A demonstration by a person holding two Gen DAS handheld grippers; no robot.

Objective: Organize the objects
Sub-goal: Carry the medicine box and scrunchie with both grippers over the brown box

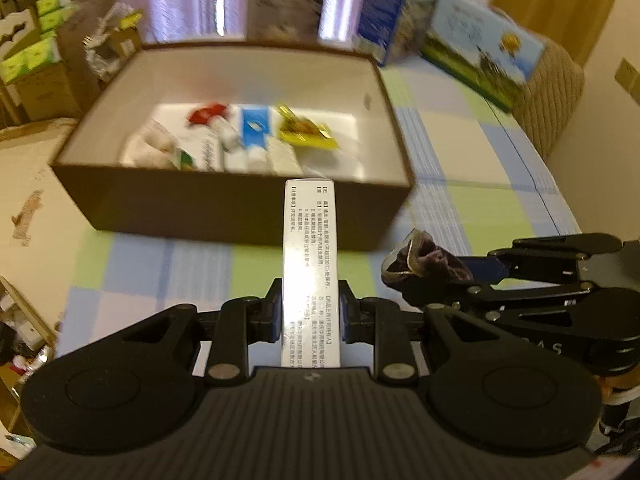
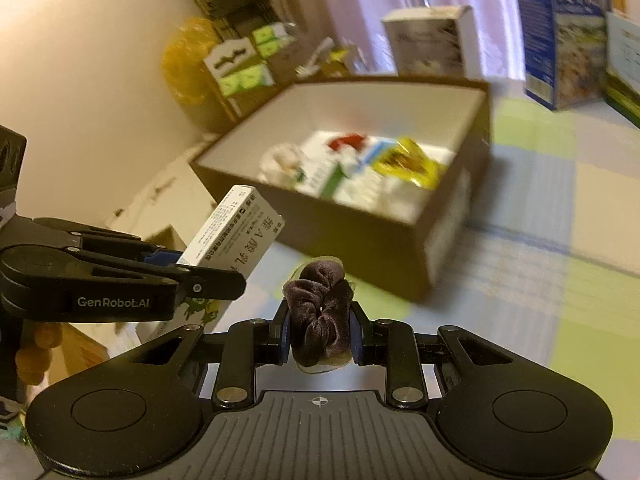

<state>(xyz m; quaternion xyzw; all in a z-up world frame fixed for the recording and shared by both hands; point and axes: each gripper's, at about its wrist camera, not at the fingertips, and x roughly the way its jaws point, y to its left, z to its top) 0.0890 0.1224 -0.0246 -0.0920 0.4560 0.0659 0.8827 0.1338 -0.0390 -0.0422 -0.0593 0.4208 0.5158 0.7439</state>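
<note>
Just past both sets of fingers sits the open brown cardboard box on the checked worktop, already holding a few packets. The left gripper is clamped on a long white printed carton, its long axis pointing straight at the box's near wall. The right gripper is squeezed shut on a dark purple velvet scrunchie. Left looks a bit nearer the box, so I'd guess it drops first.

Brown box contents motion-blurred, items unidentifiable; its near wall hides their lower parts. Background cartons cut off by the frame top.
</note>
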